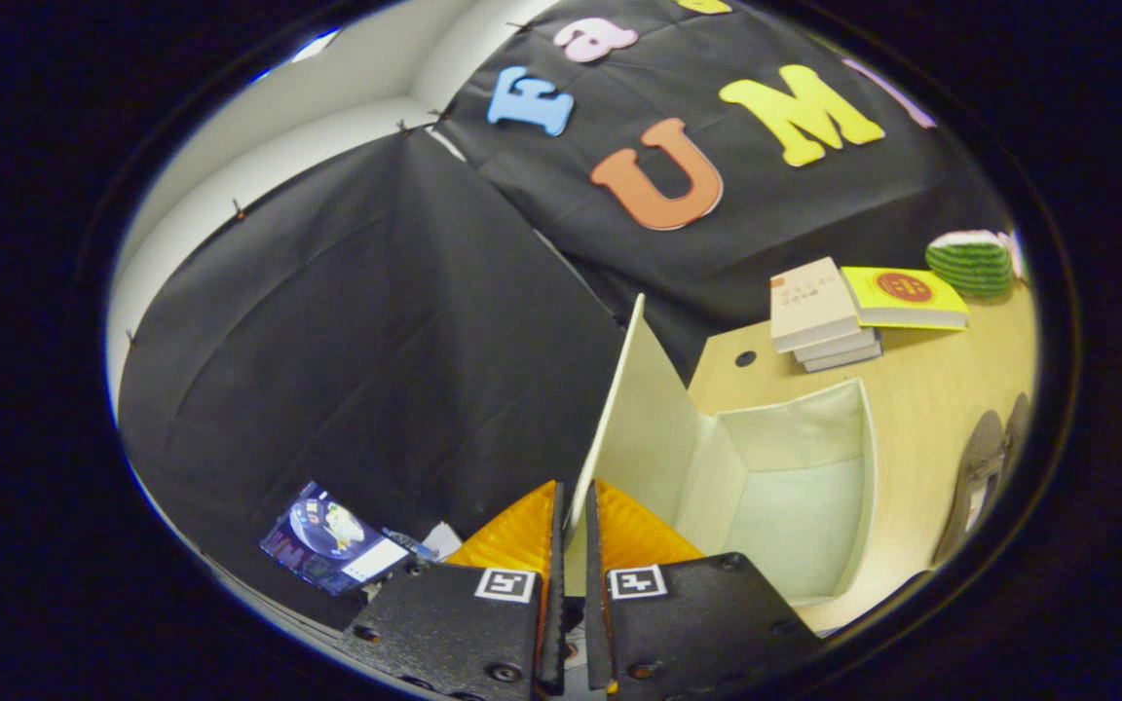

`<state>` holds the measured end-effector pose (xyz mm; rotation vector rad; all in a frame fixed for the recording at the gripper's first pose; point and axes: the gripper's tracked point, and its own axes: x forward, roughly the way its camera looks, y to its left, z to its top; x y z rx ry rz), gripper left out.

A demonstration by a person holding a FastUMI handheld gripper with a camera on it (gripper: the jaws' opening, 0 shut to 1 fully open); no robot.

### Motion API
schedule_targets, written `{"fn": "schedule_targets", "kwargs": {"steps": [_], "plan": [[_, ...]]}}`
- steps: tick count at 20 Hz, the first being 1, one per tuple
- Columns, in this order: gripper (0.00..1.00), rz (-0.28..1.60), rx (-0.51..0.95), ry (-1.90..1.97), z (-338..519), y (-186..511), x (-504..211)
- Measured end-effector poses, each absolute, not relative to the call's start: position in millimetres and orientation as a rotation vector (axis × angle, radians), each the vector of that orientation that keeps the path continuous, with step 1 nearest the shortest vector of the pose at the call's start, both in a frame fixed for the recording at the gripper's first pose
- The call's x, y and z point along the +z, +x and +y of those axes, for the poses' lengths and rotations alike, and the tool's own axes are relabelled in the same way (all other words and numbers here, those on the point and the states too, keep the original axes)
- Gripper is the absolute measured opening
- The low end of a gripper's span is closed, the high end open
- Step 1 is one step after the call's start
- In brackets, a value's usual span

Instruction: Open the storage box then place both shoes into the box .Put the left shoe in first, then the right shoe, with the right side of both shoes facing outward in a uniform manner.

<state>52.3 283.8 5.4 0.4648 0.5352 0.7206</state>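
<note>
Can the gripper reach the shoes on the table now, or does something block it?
Probably not yet: the gripper is shut on the box lid, holding it raised. The shoes lie beyond the open box, with bare table around them.

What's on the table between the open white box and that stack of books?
Bare wooden table between white storage box and book stack, in gripper view; gripper pinches the box's lid.

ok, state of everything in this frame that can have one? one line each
gripper: shut on the lid's edge
lid: swung up, standing open
storage box: open, nothing inside
shoes: on the table beyond the box, not yet loaded
books: closed, stacked; yellow book leaning on the stack
</note>
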Motion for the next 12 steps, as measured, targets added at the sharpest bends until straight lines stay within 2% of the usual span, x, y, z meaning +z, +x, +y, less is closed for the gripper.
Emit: {"fn": "schedule_targets", "kwargs": {"steps": [4,6,9,12], "plan": [[0.23,0.548,0.787,0.402,314.4,41.8,4.5],[0.41,0.541,0.823,0.349,325.7,34.1,6.3],[0.80,0.491,0.819,0.267,325.6,27.5,10.7],[0.91,0.431,0.755,0.201,308.7,36.5,10.7]]}}
